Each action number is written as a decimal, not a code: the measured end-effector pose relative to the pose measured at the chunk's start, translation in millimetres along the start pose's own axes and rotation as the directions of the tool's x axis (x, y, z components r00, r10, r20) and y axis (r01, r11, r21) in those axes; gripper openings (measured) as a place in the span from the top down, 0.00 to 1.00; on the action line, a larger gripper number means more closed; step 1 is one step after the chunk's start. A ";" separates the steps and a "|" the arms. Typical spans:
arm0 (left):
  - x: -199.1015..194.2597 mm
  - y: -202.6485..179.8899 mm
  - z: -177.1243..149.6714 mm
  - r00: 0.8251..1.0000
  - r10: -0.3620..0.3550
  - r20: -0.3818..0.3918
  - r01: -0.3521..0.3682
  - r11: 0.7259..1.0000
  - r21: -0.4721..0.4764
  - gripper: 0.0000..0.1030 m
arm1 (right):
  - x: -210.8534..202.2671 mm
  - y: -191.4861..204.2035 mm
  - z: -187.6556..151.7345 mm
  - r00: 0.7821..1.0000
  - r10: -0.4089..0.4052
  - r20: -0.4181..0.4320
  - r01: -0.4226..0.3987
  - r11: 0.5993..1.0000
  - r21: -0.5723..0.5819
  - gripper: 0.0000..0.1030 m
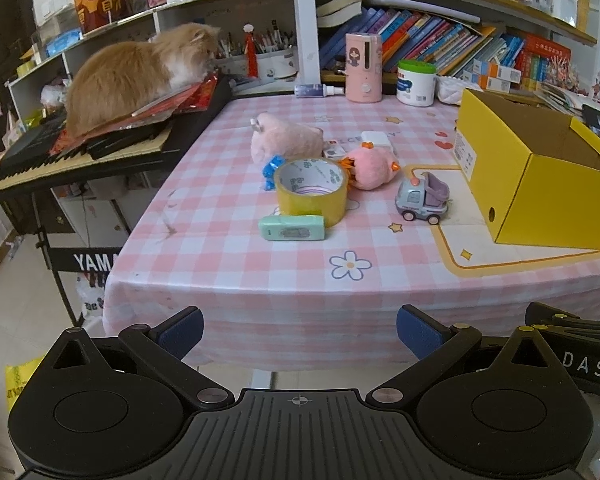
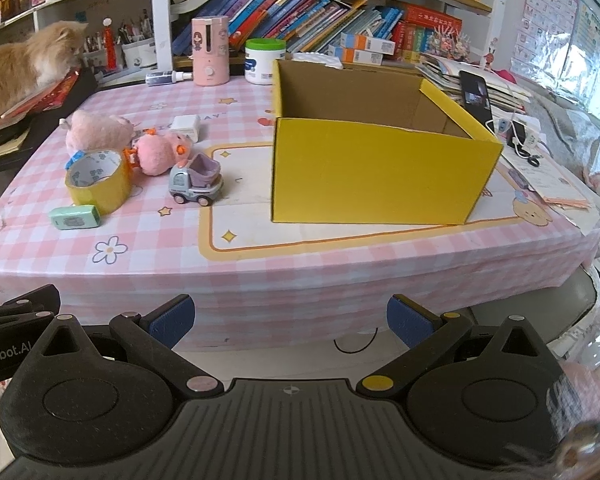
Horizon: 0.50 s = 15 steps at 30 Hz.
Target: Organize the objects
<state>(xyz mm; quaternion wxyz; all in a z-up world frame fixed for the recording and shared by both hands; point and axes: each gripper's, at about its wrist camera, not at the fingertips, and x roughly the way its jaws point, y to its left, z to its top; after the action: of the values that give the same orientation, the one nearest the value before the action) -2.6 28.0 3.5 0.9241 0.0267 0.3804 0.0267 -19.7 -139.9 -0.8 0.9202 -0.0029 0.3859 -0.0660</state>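
Observation:
An open yellow cardboard box [image 2: 380,172] [image 1: 540,184] stands on the right of the pink checked table [image 2: 260,256] [image 1: 236,272]. Left of it lies a cluster: a yellow tape roll [image 1: 311,191] [image 2: 99,182], a mint-green case [image 1: 292,228] [image 2: 75,216], a toy truck [image 1: 423,197] [image 2: 197,180], a pink plush chick [image 1: 370,168] [image 2: 160,156], a larger pink plush [image 1: 286,139] [image 2: 98,130], a white block [image 1: 377,141] [image 2: 186,127] and a blue item [image 1: 271,170]. My left gripper [image 1: 300,330] and right gripper [image 2: 290,318] both hover open, in front of the table's near edge, holding nothing.
An orange cat [image 1: 140,72] lies on red papers atop a keyboard [image 1: 80,152] at the table's left. A pink dispenser [image 1: 363,67], a white tub [image 1: 416,82] and a spray bottle [image 1: 318,90] line the back edge before bookshelves. A phone [image 2: 476,94] and papers sit far right.

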 end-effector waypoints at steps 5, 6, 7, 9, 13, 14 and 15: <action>2.8 8.9 -0.9 1.000 0.012 -0.008 -0.012 1.000 -0.027 0.00 | 0.3 5.3 1.4 0.999 0.032 0.004 -0.032 0.999 -0.018 0.00; 3.3 11.0 -1.2 1.000 0.016 -0.009 -0.016 0.999 -0.033 0.00 | 0.6 6.8 1.9 0.999 0.036 0.004 -0.036 0.999 -0.023 0.00; 4.0 12.8 -1.5 1.000 0.020 -0.011 -0.021 0.999 -0.038 0.00 | 1.3 8.3 2.3 0.999 0.043 0.003 -0.043 0.999 -0.027 0.00; 5.7 15.8 -1.2 0.999 0.030 -0.014 -0.031 0.998 -0.046 0.00 | 2.6 10.7 3.2 0.998 0.059 0.002 -0.059 0.998 -0.033 0.00; 10.0 21.9 0.1 0.999 0.044 -0.019 -0.046 0.997 -0.063 0.00 | 5.6 16.6 5.5 0.994 0.112 0.005 -0.111 0.993 -0.044 0.02; 11.1 23.3 0.6 0.999 0.045 -0.018 -0.047 0.997 -0.067 0.00 | 6.6 18.6 6.5 0.992 0.126 0.006 -0.125 0.991 -0.049 0.02; 12.1 24.8 1.2 0.999 0.046 -0.014 -0.047 0.996 -0.071 0.00 | 8.0 20.3 8.0 0.991 0.133 0.007 -0.132 0.990 -0.053 0.03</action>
<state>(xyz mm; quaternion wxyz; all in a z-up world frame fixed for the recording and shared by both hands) 6.1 53.5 -2.4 0.9211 0.0024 0.3843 0.0621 -6.1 -121.1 -2.1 0.9242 -0.0019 0.3818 0.0054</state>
